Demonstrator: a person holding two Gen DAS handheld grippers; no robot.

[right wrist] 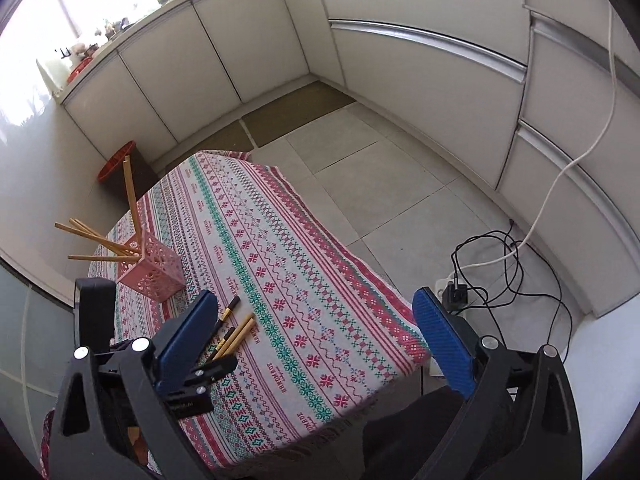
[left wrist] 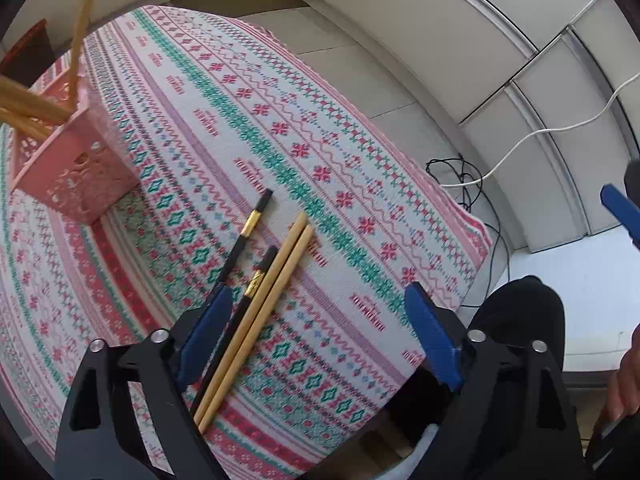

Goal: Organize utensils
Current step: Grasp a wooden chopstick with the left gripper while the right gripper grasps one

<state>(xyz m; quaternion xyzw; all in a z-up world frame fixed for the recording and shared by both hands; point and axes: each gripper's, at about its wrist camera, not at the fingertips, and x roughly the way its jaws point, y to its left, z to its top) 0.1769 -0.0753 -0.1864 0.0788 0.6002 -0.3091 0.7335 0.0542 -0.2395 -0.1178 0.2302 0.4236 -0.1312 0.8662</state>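
Observation:
Two wooden chopsticks (left wrist: pixel 264 312) and two black chopsticks with gold bands (left wrist: pixel 246 236) lie side by side on the patterned tablecloth (left wrist: pixel 340 184). My left gripper (left wrist: pixel 320 332) is open and empty, just above them, with the chopsticks near its left finger. A pink lattice holder (left wrist: pixel 76 168) with several wooden chopsticks stands at the left. In the right wrist view the holder (right wrist: pixel 154 270) and the lying chopsticks (right wrist: pixel 236 332) show too. My right gripper (right wrist: pixel 316 344) is open and empty, high above the table's near right corner.
The table's right edge drops to a tiled floor (right wrist: pixel 380 168). A white power strip with black and white cables (right wrist: pixel 500 264) lies on the floor. White cabinets (right wrist: pixel 420 80) line the walls. A dark bin with a red rim (right wrist: pixel 120 164) stands beyond the table.

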